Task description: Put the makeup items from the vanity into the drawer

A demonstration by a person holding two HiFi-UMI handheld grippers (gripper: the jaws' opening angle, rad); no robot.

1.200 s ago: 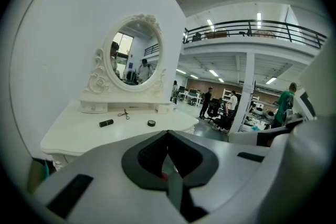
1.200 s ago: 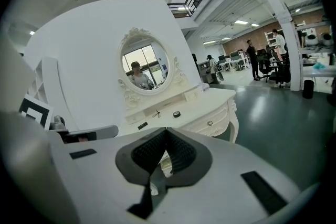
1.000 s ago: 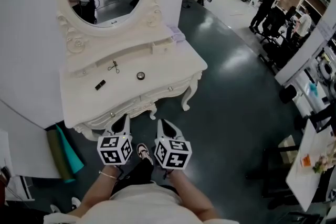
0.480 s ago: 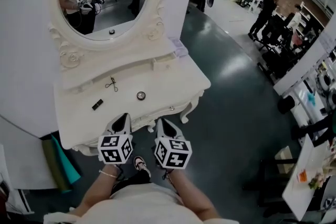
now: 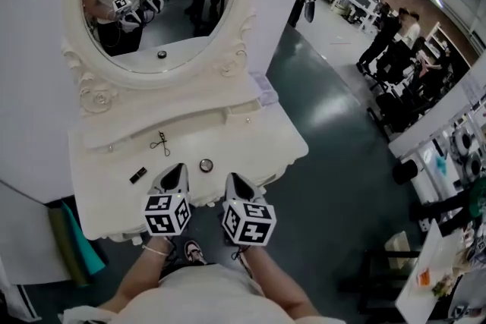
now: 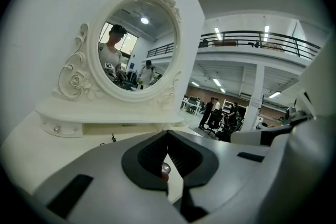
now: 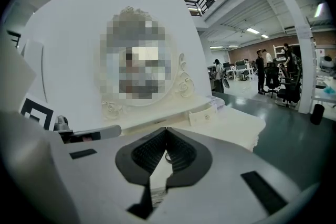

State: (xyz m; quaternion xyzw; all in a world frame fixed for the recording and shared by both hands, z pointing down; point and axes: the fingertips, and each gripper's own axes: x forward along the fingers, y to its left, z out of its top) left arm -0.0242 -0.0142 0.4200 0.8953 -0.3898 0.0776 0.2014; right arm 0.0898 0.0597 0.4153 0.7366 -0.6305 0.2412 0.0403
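Observation:
A white vanity point(image 5: 250, 144) with an oval mirror point(image 5: 163, 4) stands ahead. On its top lie a black eyelash curler point(image 5: 159, 142), a small black stick point(image 5: 137, 175) and a round compact point(image 5: 206, 165). My left gripper point(image 5: 176, 172) is over the top's front edge, between the stick and the compact, jaws shut and empty. My right gripper point(image 5: 236, 181) hangs beside it just right of the compact, also shut and empty. In the left gripper view the left gripper point(image 6: 167, 132) has its tips meeting, with the compact point(image 6: 166, 168) showing below them. The right gripper point(image 7: 166, 128) points at the vanity shelf.
A small drawer point(image 7: 203, 117) sits in the raised shelf under the mirror, with a small box point(image 5: 266, 91) at the shelf's right end. Green rolled mats point(image 5: 72, 243) lean at the vanity's left. Dark floor lies to the right, and several people point(image 5: 383, 38) stand far off.
The vanity has come closer and lower in the head view. Both grippers, earlier short of its front edge, now reach over the tabletop. Their jaws stay shut.

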